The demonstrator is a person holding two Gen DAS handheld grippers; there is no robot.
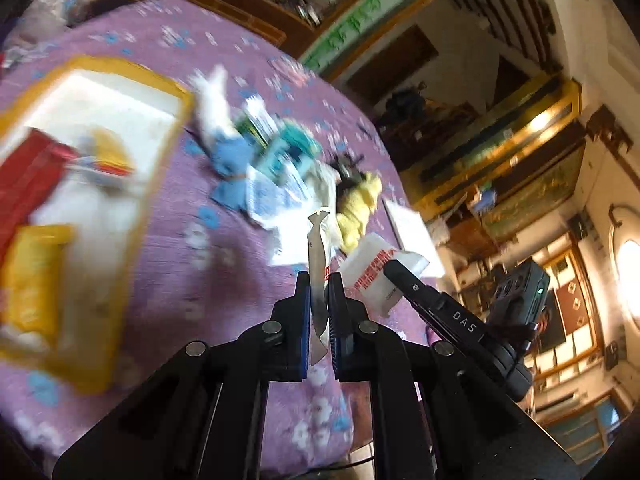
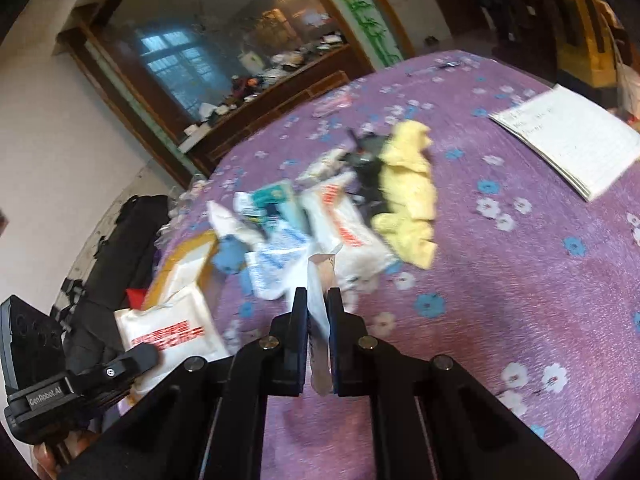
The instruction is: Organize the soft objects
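My left gripper is shut on a white soft packet with red print, held edge-on above the purple flowered cloth. My right gripper is shut on a second white soft packet; in the left wrist view that packet shows flat with red lettering. A pile of soft things lies ahead: a yellow cloth, white packets, a teal packet, a blue cloth and a dark object.
A yellow-rimmed white tray at the left holds a red box and a yellow packet. A lined notebook lies at the right. A cluttered wooden shelf stands behind the table.
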